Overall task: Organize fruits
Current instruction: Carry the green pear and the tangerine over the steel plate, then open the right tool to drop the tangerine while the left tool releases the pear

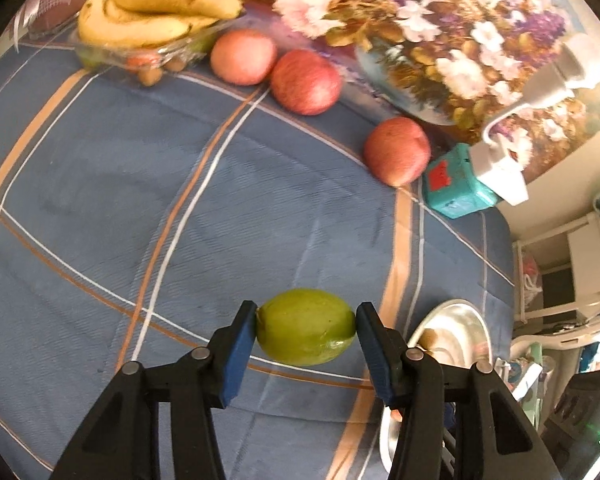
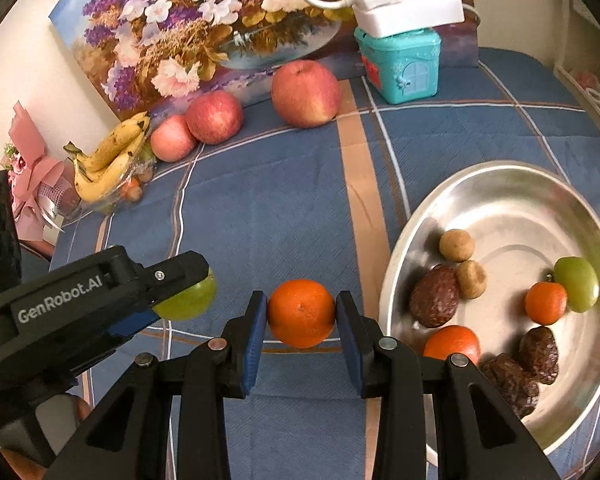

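My left gripper [image 1: 306,326] is shut on a green fruit [image 1: 306,326] over the blue plaid cloth; it also shows in the right wrist view [image 2: 188,300] at the left. My right gripper [image 2: 301,314] is shut on an orange [image 2: 301,314], just left of a steel plate [image 2: 512,184]. The plate holds two small oranges [image 2: 546,303], a green fruit [image 2: 577,290], several dark wrinkled fruits [image 2: 435,296] and two tan round ones [image 2: 456,245]. The plate's rim [image 1: 476,312] shows at the lower right of the left wrist view.
Three red apples [image 2: 305,93] lie along the back by a flower painting [image 2: 204,20]. Bananas [image 2: 110,158] sit on a clear tray of small fruits at the back left. A teal box [image 2: 400,66] carries a white power strip [image 2: 408,10].
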Motion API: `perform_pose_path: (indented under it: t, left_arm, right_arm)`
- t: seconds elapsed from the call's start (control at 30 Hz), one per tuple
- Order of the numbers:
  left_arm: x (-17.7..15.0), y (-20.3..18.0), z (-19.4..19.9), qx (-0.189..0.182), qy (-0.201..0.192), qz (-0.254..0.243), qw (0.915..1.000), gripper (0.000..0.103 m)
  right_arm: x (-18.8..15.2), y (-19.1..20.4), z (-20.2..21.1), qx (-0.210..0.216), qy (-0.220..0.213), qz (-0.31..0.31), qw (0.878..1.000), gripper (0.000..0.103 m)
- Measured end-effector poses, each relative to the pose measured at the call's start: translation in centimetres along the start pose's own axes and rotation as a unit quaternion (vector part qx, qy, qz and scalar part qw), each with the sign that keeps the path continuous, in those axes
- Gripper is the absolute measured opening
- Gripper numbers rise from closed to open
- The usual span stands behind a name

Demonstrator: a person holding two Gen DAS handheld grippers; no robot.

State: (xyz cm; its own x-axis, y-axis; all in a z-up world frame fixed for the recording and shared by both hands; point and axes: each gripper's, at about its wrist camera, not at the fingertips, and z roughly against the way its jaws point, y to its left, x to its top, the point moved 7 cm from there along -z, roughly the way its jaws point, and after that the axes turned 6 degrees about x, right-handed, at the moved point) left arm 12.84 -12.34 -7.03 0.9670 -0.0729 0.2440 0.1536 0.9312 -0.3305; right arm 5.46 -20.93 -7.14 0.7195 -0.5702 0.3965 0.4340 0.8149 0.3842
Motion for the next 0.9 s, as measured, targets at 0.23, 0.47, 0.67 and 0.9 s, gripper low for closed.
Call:
perform_pose_path:
  t: [0.23,0.47,0.67,0.9]
  left_arm:
    - [-0.7,-3.3,0.7,-0.014,-0.004,-0.043,0.9990,0.054]
    - [-4.4,-9.9,-0.5,-0.028,0.018,-0.142,0.9893,0.054]
    - [-7.1,-12.6,-2.6,-0.037,0.048,-0.178,0.9822,0.054]
    - [-8.3,-12.7,-4.6,-0.025,0.067,-0.184,0.9802,0.054]
  right_arm:
    - [1.0,-2.7,2.2,-0.033,-0.025,-0.026,0.999,0.037]
    - [1.5,-9.2,5.5,-0.098,-0.056,-0.092,0.989,0.037]
    - [0.7,-14.4,6.8,-0.113,-0.062,-0.161,0.978,0.037]
    - [0.5,-15.7,7.0,-0.110,-0.065,-0.177,0.976,0.037]
